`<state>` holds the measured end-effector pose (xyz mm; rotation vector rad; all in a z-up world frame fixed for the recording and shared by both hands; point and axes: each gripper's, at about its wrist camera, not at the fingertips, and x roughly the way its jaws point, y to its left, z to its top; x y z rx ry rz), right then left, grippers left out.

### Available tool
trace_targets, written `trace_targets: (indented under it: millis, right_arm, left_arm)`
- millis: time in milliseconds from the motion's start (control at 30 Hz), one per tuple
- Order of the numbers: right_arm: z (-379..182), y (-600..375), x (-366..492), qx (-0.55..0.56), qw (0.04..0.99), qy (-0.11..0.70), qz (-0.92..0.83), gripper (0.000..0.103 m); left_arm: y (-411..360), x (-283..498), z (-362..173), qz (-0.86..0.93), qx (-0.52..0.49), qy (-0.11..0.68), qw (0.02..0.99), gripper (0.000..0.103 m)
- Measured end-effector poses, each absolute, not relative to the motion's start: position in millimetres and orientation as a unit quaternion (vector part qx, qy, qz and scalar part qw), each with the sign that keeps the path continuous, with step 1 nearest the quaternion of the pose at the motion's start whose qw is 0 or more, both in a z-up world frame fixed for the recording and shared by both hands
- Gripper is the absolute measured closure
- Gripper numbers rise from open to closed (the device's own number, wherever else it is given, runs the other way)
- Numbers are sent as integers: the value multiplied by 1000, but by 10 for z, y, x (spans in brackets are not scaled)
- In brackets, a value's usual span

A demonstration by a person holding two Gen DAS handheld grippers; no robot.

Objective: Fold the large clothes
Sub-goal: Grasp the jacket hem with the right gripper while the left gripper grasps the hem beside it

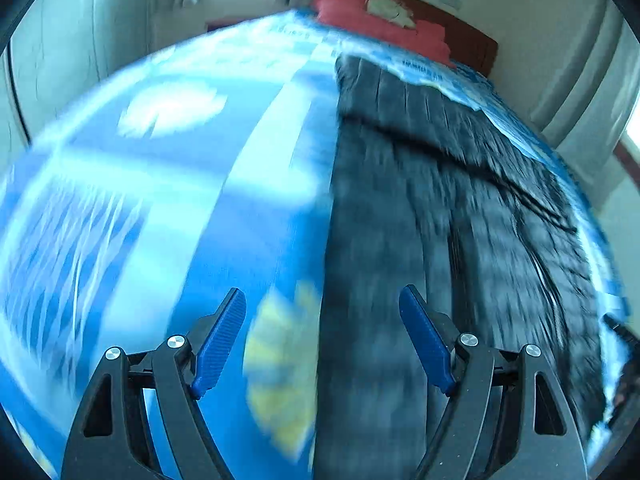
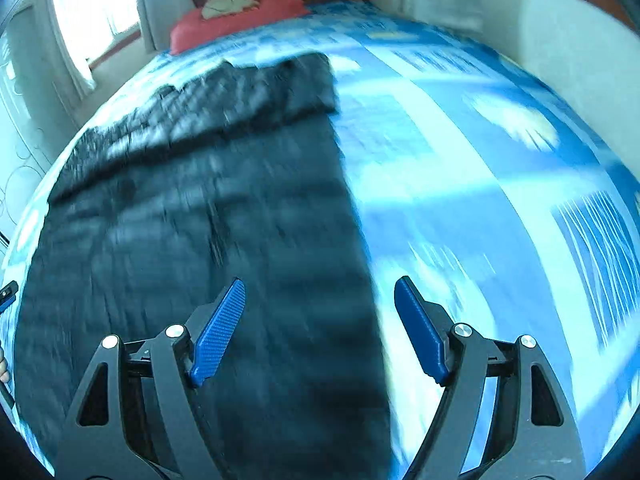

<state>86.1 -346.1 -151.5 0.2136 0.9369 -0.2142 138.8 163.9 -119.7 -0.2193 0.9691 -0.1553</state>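
Both claws hover empty over the bed.
Left claw (image 1: 322, 336) and right claw (image 2: 319, 330) gape wide above the dark quilted padded garment (image 2: 192, 240), spread flat for folding.

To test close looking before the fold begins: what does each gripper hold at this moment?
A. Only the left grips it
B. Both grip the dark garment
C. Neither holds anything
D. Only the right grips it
C: the left gripper and right gripper both stand open with nothing between the fingers, above the dark garment lying on the bed.
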Motion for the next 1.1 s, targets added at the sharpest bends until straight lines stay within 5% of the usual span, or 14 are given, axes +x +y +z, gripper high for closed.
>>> trace_targets:
  millis: [567,833,1100]
  right_arm:
    - [-1777,-3272,-195,143,872,464,-58,28]
    - [-1743,-3201,-292,159,873,460,-34,54]
    - [-1738,-3198,-291,173,873,456,-14,72]
  left_arm:
    - [1589,277,-1360,-138,-112,470,865,25]
    - [1569,162,-1379,-154,-129,469,860,27]
    - [1568,132,-1364,-154,-144,469,858,48]
